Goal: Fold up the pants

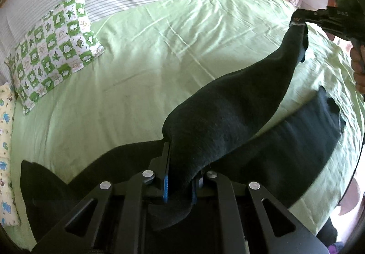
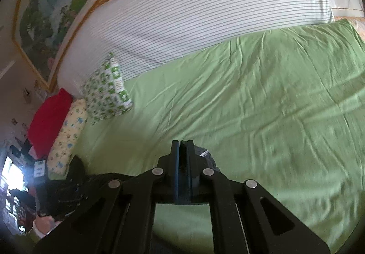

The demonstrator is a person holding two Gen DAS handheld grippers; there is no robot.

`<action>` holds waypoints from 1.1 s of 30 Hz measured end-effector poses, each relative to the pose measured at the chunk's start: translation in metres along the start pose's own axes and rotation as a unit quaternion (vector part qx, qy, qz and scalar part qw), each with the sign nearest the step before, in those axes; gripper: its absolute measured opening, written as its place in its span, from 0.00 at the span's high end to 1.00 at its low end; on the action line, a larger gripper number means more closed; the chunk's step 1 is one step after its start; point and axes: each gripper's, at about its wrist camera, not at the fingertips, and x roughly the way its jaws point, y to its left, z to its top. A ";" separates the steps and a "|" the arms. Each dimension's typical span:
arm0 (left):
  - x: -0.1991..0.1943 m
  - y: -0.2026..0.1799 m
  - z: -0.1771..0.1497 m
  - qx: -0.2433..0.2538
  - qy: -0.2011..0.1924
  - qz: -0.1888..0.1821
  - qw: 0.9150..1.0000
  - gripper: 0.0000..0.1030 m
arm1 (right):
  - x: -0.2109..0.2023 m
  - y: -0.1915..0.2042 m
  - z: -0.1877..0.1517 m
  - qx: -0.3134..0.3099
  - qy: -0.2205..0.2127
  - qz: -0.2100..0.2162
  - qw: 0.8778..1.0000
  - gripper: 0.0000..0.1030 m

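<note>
Dark pants (image 1: 223, 103) pinched at edges, both tongs (image 1: 180, 176) (image 2: 183, 158).

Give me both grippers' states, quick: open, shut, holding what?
Left gripper: shut on the dark pants.
Right gripper: shut on the pants' far end, lifted above the green sheet.

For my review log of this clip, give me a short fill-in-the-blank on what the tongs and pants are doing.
1. Both tongs are shut on the dark ___.
2. The pants hang above a ___ sheet.
3. The right tongs pinch one leg's ___.
4. The left tongs are ___ the right.

Missing: pants; green; end; lower than
</note>
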 end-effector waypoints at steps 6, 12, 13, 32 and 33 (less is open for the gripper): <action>-0.010 -0.012 -0.023 0.011 0.004 -0.005 1.000 0.88 | -0.029 0.006 -0.035 -0.015 0.004 0.004 1.000 0.94; -0.019 -0.020 -0.040 0.027 0.000 -0.009 1.000 0.88 | -0.052 0.001 -0.074 -0.017 0.008 0.002 1.000 0.94; -0.019 -0.022 -0.042 0.029 0.000 -0.009 1.000 0.88 | -0.056 0.001 -0.080 -0.019 0.006 0.001 1.000 0.94; -0.011 -0.035 -0.082 0.034 0.019 -0.018 0.999 0.60 | -0.056 -0.027 -0.160 0.057 0.044 -0.042 0.997 0.66; -0.015 -0.031 -0.084 0.025 0.017 -0.017 0.999 0.55 | -0.062 -0.022 -0.158 0.054 0.033 -0.047 0.997 0.59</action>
